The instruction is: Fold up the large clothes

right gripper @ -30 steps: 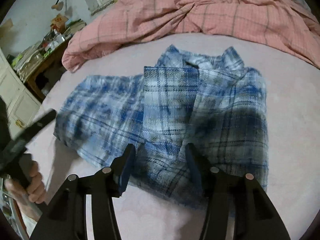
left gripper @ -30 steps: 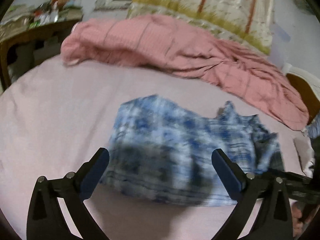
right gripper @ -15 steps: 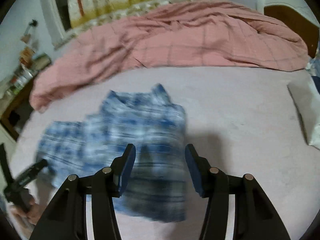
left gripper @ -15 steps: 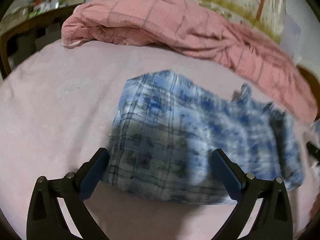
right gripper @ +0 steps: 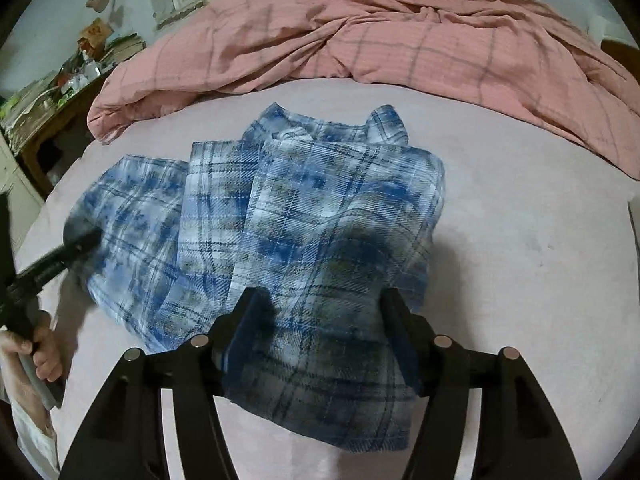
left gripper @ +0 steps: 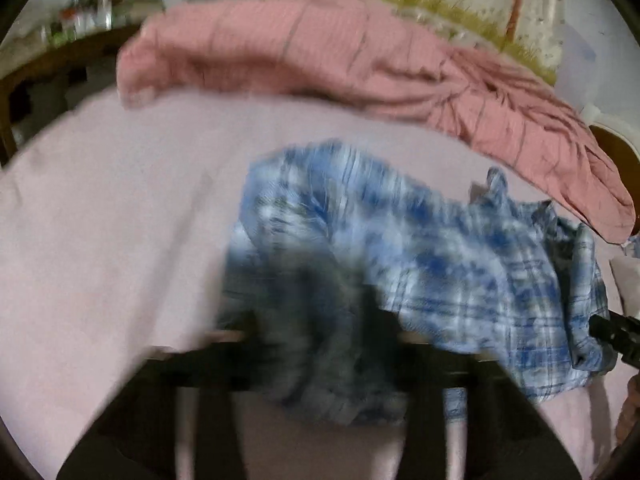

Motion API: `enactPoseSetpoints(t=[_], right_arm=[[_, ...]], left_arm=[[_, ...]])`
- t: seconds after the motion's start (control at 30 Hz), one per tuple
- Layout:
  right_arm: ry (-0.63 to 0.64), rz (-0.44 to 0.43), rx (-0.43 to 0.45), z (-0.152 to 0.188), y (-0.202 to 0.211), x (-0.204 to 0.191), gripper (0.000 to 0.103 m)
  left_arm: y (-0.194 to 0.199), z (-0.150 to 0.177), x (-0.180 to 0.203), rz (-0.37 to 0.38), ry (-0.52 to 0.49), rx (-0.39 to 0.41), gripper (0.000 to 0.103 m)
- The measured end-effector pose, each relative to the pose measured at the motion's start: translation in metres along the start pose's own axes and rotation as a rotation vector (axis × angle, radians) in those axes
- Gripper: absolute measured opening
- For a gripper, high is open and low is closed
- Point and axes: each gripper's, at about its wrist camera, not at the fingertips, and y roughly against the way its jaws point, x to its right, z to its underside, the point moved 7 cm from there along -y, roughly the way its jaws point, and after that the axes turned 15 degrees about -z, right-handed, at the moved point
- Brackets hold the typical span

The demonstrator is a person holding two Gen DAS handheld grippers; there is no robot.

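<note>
On pink bed (right gripper: 520,248), near pink checked duvet (right gripper: 400,48): blue plaid shirt (right gripper: 312,208) lying partly folded, collar toward duvet; left claw (left gripper: 324,344) blurred, jaws just closing, pinching shirt's left hem; right claw (right gripper: 324,336) just widening, spread over near hem, fabric between pads, not pressed; hand (right gripper: 40,348) on left handle.
</note>
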Motion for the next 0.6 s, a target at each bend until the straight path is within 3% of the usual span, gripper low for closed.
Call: enactPoseSetpoints(t=[0.1, 0.27, 0.4, 0.53, 0.6], right_arm=[[-0.066, -0.037, 0.022, -0.001, 0.008, 0.007, 0.065], [-0.142, -0.062, 0.091, -0.007, 0.035, 0.021, 0.064], [-0.169, 0.039, 0.164, -0.012, 0.063, 0.043, 0.064], [-0.273, 0.017, 0.189, -0.008, 0.079, 0.076, 0.064], [-0.295, 0.093, 0.207, -0.006, 0.089, 0.091, 0.064]], left_arm=[[0.03, -0.013, 0.004, -0.006, 0.006, 0.131, 0.013], [0.096, -0.034, 0.036, 0.145, -0.017, 0.309, 0.012], [0.137, -0.044, 0.088, 0.252, -0.081, 0.351, 0.011], [0.164, -0.044, 0.147, 0.349, -0.15, 0.357, 0.01], [0.169, -0.038, 0.172, 0.386, -0.167, 0.357, 0.01]])
